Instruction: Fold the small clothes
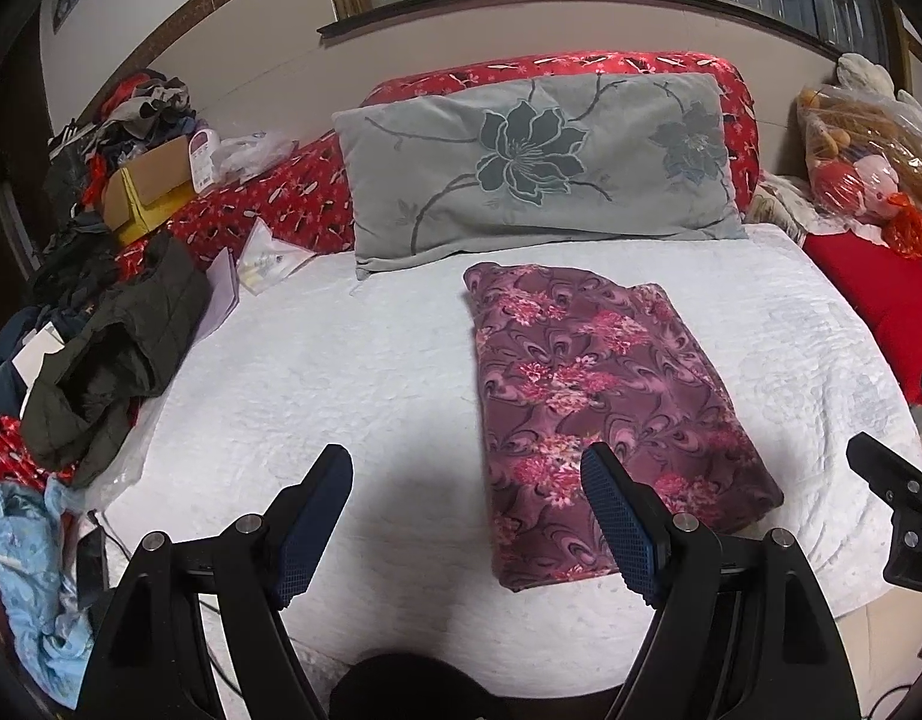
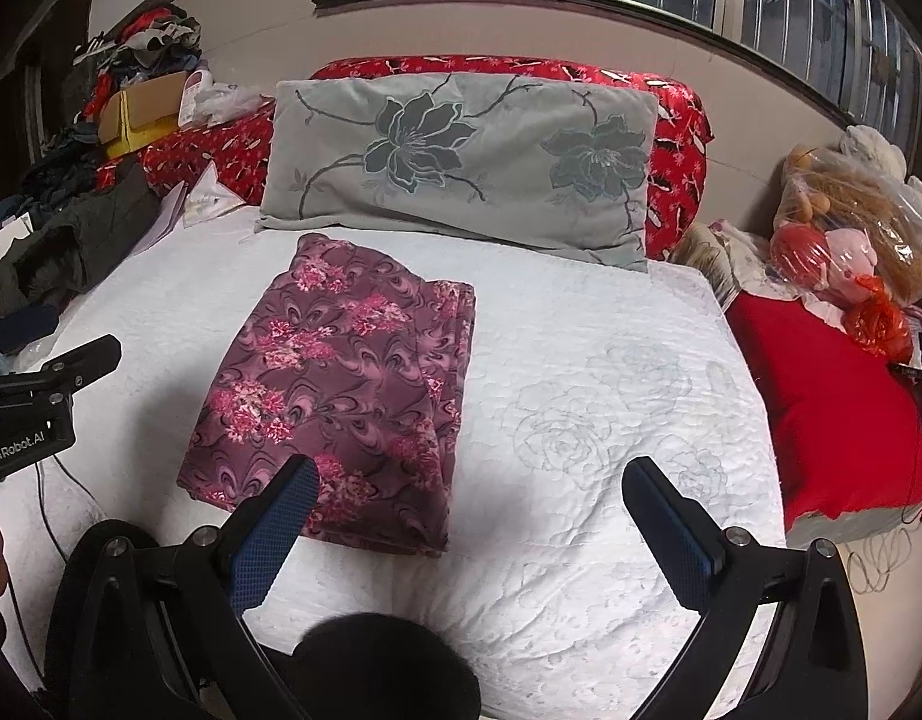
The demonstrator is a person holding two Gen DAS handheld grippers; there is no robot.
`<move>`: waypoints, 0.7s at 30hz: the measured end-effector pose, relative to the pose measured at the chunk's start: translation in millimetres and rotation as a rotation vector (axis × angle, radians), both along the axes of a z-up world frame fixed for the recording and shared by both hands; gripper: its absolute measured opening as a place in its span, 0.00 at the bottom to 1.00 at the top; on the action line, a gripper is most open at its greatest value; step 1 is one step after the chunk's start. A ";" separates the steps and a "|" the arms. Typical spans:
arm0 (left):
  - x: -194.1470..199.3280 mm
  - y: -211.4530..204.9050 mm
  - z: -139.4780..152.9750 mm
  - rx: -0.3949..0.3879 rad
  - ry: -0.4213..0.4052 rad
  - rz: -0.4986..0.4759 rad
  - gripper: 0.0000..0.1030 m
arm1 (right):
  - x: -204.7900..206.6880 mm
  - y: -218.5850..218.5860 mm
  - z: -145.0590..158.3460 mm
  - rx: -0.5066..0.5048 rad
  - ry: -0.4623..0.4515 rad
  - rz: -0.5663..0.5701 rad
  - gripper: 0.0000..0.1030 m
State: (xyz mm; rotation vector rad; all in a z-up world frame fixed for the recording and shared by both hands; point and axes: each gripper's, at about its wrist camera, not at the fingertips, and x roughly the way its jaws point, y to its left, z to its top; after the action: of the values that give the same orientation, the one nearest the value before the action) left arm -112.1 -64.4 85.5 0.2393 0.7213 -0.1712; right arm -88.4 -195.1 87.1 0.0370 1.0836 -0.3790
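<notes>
- Left wrist view, nearest item: left gripper (image 1: 466,468), jaws spread wide, nothing between the blue pads; it hangs over the near edge of the bed, its right-hand finger overlapping the near left part of the garment.
- Right gripper (image 2: 472,480), jaws likewise spread wide and empty, above the near edge of the bed; its left-hand finger sits over the garment's near edge, the other over bare cover.
- White quilted bed cover (image 1: 317,360), the carrying surface, embossed with a rose pattern.
- Folded floral garment (image 1: 604,396), purple with pink blossoms, lying flat as a long rectangle at mid-bed, long axis running from the near edge toward the pillow. Layered edges show along its right side in the right wrist view. Judged light, soft and limp, with no stiffness of its own; layers are likely to slide apart if lifted by one point. Best taken at the two near corners, pinching all layers together, one claw to each corner.
- Grey pillow (image 1: 538,162) with dark flower print, at the far edge of the bed, just beyond the garment's far end.
- Red patterned bedding (image 1: 586,63) behind the pillow, against the wall.
- Dark quilted jacket (image 1: 119,348) at the left edge of the bed, well apart from the garment.
- Bagged soft toys (image 2: 850,240) past the right edge.
</notes>
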 end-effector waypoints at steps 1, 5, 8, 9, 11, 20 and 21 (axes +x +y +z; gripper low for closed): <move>0.2 0.5 -0.1 -0.004 0.003 -0.003 0.76 | -0.2 0.3 0.3 -0.009 0.000 0.000 0.99; -1.4 2.0 -1.8 -0.027 0.017 -0.013 0.76 | -1.7 -0.9 1.1 -0.029 -0.003 -0.006 0.99; -2.2 5.7 -5.3 -0.051 0.039 -0.016 0.76 | -2.1 -3.8 1.4 -0.040 0.000 -0.014 0.99; -2.4 5.7 -5.8 -0.053 0.043 -0.013 0.76 | -2.4 -4.6 1.4 -0.041 0.001 -0.017 0.99; -1.9 6.8 -8.2 -0.053 0.052 -0.013 0.76 | -3.1 -7.0 2.1 -0.044 0.001 -0.021 0.99; -4.4 -1.4 -9.6 -0.049 0.057 -0.029 0.76 | -3.8 -10.5 3.3 -0.047 -0.007 -0.030 0.99; -4.8 -2.2 -9.8 -0.049 0.058 -0.031 0.76 | -4.0 -10.7 3.4 -0.047 -0.008 -0.031 0.99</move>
State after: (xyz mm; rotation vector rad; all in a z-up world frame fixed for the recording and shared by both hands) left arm -116.9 -66.6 75.7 0.1992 0.7702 -0.2260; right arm -92.4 -205.8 90.5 0.0137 1.0674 -0.4312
